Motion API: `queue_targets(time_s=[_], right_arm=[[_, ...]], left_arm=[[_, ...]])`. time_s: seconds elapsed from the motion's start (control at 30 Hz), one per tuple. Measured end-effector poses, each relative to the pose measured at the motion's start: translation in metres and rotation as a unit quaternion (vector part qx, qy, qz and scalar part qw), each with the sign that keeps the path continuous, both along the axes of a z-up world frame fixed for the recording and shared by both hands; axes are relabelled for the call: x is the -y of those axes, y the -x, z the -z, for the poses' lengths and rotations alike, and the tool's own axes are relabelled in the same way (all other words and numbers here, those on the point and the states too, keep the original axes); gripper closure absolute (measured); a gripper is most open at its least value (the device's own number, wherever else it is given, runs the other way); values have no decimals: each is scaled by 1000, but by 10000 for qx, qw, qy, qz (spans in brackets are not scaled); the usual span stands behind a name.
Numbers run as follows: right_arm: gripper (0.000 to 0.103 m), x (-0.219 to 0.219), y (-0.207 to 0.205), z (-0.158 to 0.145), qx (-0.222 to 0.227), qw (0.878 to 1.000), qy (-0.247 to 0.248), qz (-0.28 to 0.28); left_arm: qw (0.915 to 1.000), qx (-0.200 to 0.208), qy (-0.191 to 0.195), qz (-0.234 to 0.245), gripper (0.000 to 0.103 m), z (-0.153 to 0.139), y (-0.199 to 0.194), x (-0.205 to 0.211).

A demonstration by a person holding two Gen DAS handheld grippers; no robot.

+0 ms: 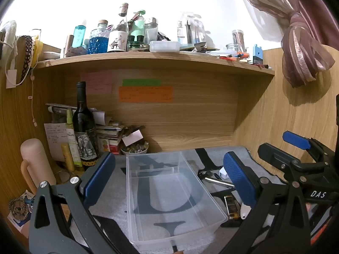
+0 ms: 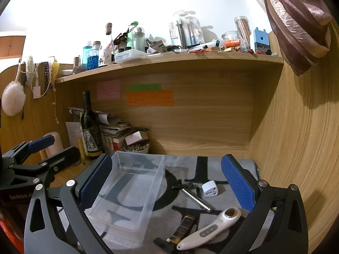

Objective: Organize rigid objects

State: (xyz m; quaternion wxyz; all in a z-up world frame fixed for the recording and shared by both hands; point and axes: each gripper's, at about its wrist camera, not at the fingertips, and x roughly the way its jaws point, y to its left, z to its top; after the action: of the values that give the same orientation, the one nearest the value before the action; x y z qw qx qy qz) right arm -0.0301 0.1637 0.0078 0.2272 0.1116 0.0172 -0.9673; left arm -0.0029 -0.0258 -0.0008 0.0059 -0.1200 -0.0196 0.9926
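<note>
Far left, against the wood wall: pink flask point(image 1: 35, 158), dark wine bottle point(image 1: 83, 124), stack of papers and boxes point(image 1: 110, 131), small bowl of trinkets point(image 1: 134, 149).

Left gripper point(image 1: 169, 175) spread wide, nothing between its blue pads; the clear plastic bin point(image 1: 175, 199) sits on the grey mat point(image 2: 211, 169) framed between the fingers, pads apart from its walls. Bin looks empty.

Right of the bin, loose on the mat: black clip-like piece point(image 2: 180, 184), metal rod point(image 2: 198, 199), white travel adapter point(image 2: 209, 188), dark tube with gold label point(image 2: 183, 227), white handheld device with buttons point(image 2: 209, 230), lying near one another. Cannot tell what the black part at the tube's near end is.

Right gripper point(image 2: 167, 190) also wide open, holding nothing, above the bin's right edge and these items.

Shelf point(image 2: 169, 60) above crowded with bottles and jars.
</note>
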Motion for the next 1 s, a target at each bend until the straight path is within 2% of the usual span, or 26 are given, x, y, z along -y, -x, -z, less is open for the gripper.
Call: queue_targets(time_s=[1.0], right_arm=[[0, 0, 0, 0, 13, 10000, -8, 4]], left_arm=[[10000, -17, 41, 28, 0, 1, -1, -4]])
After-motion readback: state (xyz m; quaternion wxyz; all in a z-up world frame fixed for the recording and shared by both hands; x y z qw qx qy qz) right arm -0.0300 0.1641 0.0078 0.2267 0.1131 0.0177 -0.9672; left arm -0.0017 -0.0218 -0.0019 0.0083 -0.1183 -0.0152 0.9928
